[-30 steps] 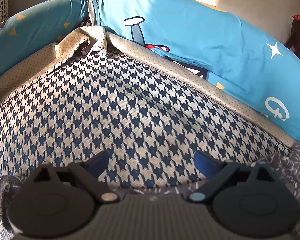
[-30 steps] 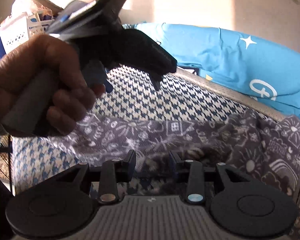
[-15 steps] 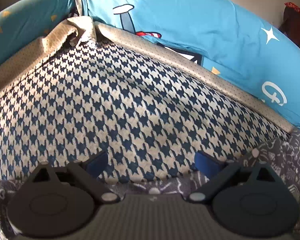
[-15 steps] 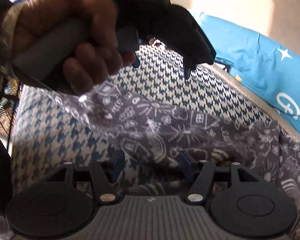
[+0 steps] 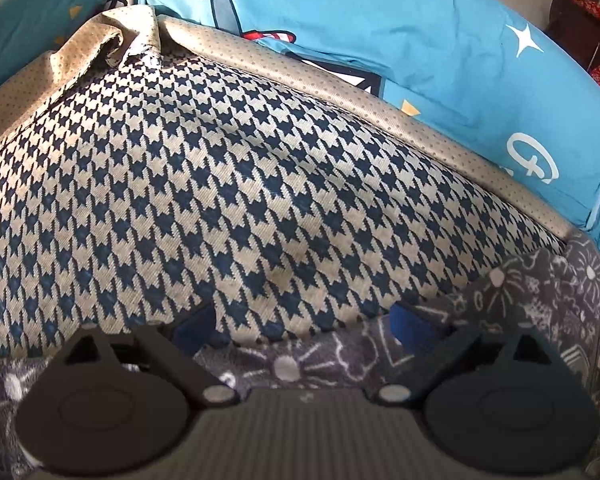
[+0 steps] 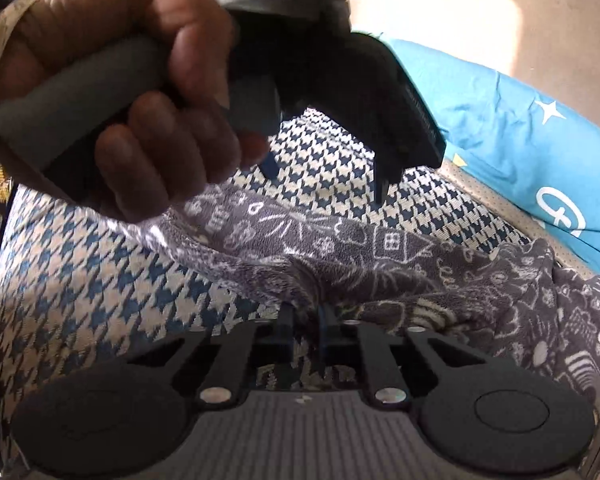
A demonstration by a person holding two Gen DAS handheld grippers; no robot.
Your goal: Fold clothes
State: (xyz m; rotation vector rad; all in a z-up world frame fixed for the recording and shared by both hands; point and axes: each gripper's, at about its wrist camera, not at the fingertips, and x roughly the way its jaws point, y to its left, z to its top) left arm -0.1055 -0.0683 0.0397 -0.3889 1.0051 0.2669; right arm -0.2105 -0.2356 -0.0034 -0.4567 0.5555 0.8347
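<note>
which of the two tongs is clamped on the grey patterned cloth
The right tongs, closed on a bunched fold of the grey patterned cloth. The left tongs hang open above it.

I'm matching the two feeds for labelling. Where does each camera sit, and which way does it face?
Left wrist: on the left tool, open, facing across the houndstooth cover toward the blue bedding; garment edge below.
Right wrist: on the right tool, shut on the garment, looking leftward at the hand holding the left tool.
Shared: cover, garment, bedding.
</note>
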